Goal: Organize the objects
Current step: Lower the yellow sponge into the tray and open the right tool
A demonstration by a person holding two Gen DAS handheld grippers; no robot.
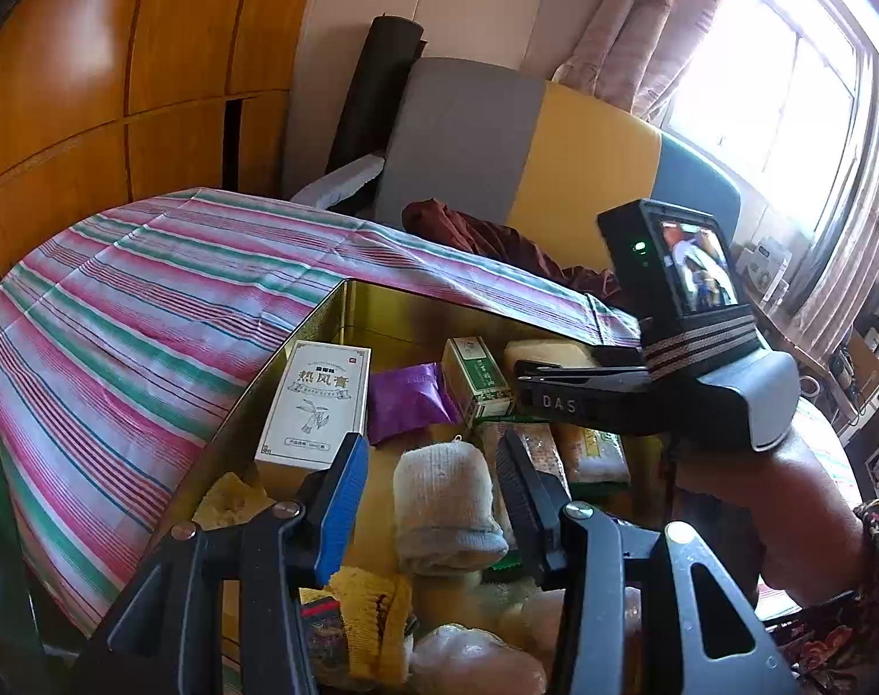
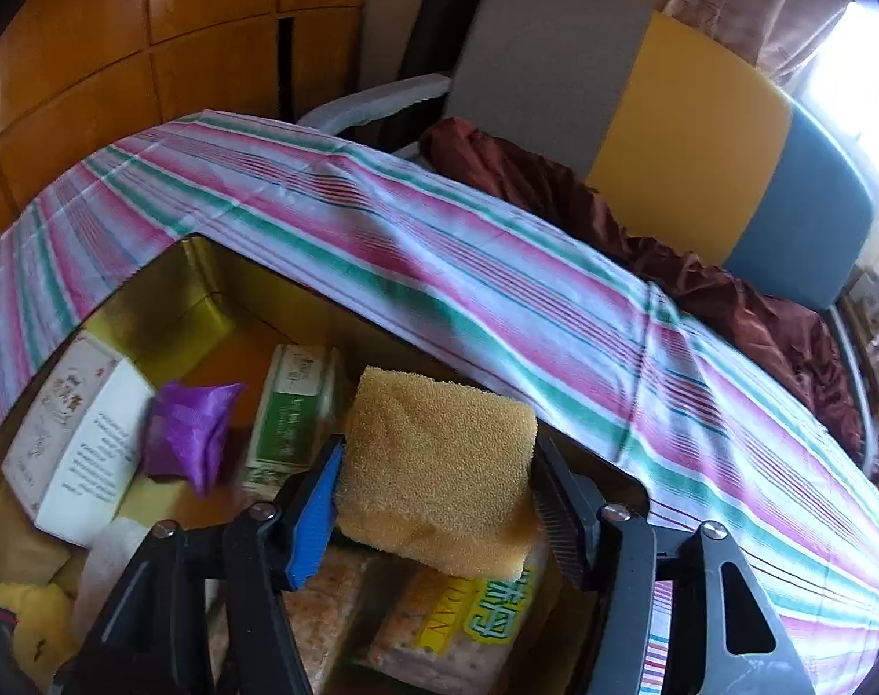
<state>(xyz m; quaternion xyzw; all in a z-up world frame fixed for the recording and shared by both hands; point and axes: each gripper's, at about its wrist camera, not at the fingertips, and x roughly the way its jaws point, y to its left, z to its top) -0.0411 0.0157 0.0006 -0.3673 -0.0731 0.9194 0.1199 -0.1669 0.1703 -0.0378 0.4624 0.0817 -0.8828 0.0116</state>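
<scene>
Sponge (image 2: pixel 439 475) sat between the fingers of our right gripper (image 2: pixel 439 498) — the blue pad (image 2: pixel 314 515) touching its left edge, the black pad (image 2: pixel 561 521) just beside its right edge, so we could not tell whether it was gripped. It hung over the tin (image 2: pixel 196 289), above packets of crackers (image 2: pixel 445 631). Ahead and to the left of that gripper lay a green box (image 2: pixel 288 405), a purple sachet (image 2: pixel 187 434) and a white box (image 2: pixel 74 440).

Our left gripper (image 1: pixel 433 492) stood partly open over the same tin, with a rolled sock (image 1: pixel 445 504) below and between its fingers, neither pad touching it. Ahead of it the white box leaned on the tin's left wall; to the right we saw the right gripper's fingers pointing in. Striped cloth (image 1: pixel 120 301) spread beyond the tin — behind it, a chair (image 1: pixel 532 145).
</scene>
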